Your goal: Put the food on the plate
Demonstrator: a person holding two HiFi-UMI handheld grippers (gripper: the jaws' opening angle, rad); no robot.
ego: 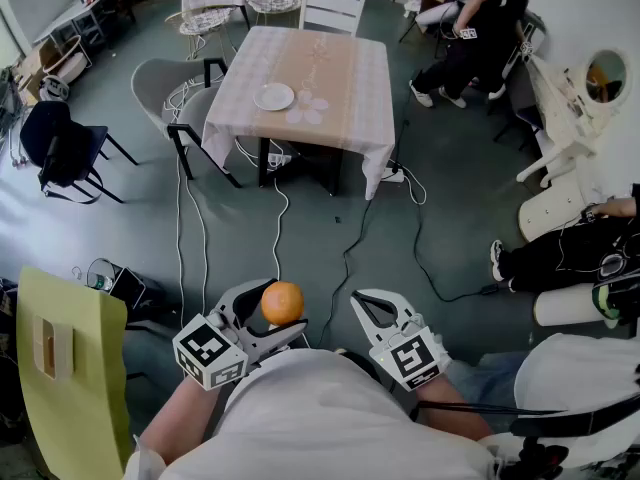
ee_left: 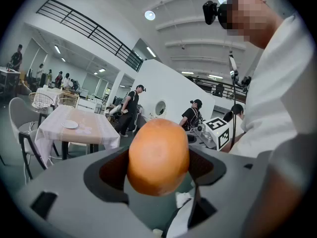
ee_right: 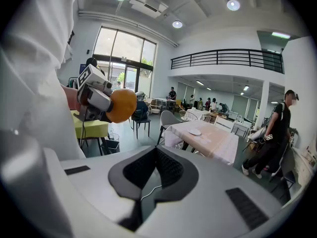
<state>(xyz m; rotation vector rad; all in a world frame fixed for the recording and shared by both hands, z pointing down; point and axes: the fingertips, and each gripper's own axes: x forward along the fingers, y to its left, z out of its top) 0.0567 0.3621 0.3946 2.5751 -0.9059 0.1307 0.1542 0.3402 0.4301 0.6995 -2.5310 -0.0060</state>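
Observation:
An orange sits between the jaws of my left gripper, which is shut on it and held close to my body. In the left gripper view the orange fills the gap between both pads. My right gripper hangs beside it, shut and empty, its jaw tips meeting in the right gripper view. That view also shows the orange at upper left. A white plate lies on the far table, well ahead of both grippers. The plate looks small in the left gripper view.
Grey chairs stand left of the table, a white chair behind it. Cables trail across the floor between me and the table. A yellow-green chair is at my left. A person bends at the back right; a seated person's leg shows at right.

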